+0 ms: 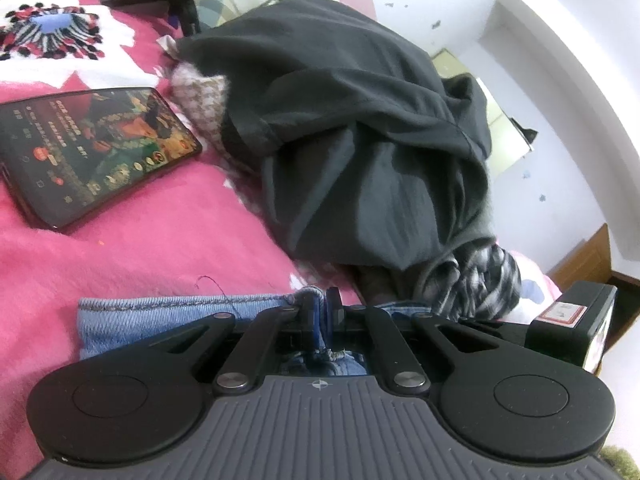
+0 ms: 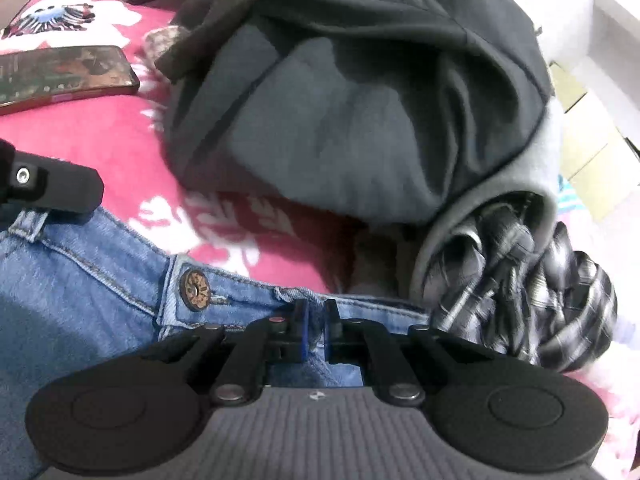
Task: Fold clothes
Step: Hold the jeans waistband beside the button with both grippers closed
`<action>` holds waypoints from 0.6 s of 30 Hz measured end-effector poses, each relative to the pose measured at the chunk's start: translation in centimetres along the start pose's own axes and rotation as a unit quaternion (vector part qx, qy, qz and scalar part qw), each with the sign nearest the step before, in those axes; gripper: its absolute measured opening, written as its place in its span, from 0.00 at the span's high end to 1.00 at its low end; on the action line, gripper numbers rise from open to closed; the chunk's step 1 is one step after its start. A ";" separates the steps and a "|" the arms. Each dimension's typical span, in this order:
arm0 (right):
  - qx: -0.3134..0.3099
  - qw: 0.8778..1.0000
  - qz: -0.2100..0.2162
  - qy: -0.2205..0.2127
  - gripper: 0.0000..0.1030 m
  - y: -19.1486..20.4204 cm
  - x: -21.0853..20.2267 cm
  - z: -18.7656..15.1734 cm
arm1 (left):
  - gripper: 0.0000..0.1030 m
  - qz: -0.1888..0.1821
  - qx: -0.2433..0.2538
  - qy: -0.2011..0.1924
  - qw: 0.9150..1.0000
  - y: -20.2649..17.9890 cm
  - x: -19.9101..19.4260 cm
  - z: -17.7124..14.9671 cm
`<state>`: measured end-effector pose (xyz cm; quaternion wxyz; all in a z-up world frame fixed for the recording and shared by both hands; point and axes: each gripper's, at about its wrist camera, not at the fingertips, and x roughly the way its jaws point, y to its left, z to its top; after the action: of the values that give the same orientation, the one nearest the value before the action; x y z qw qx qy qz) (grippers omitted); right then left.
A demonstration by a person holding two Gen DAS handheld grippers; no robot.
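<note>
Left wrist view | left gripper (image 1: 320, 304) clamps jeans (image 1: 160, 320) waistband | right gripper (image 2: 316, 316) clamps jeans edge | dark clothes pile (image 1: 352, 140) beyond

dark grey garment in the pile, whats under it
A black-and-white plaid garment spills out from under the dark grey garment at its near right edge, and a houndstooth fabric pokes out on the left. Anything deeper in the pile is covered.
</note>
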<state>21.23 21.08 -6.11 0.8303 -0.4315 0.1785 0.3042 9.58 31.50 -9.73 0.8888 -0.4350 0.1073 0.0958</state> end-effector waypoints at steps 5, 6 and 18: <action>0.077 0.996 0.048 0.008 0.95 -1.7 1.4 -0.8 | 0.96 0.018 0.017 0.012 1.000 0.0 0.3 -0.3; 0.097 0.993 0.060 0.007 0.95 -2.2 1.5 -1.1 | 0.95 0.022 0.022 0.014 0.999 0.0 0.4 -0.3; 0.396 0.901 0.175 -0.012 0.56 -12.4 -3.4 -5.6 | 0.94 0.018 0.028 0.024 0.999 0.0 0.4 -0.3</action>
<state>26.67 9.78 0.13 0.8681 -0.0255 0.3466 0.3545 9.94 31.31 -10.01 0.8958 -0.4104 0.1391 0.0986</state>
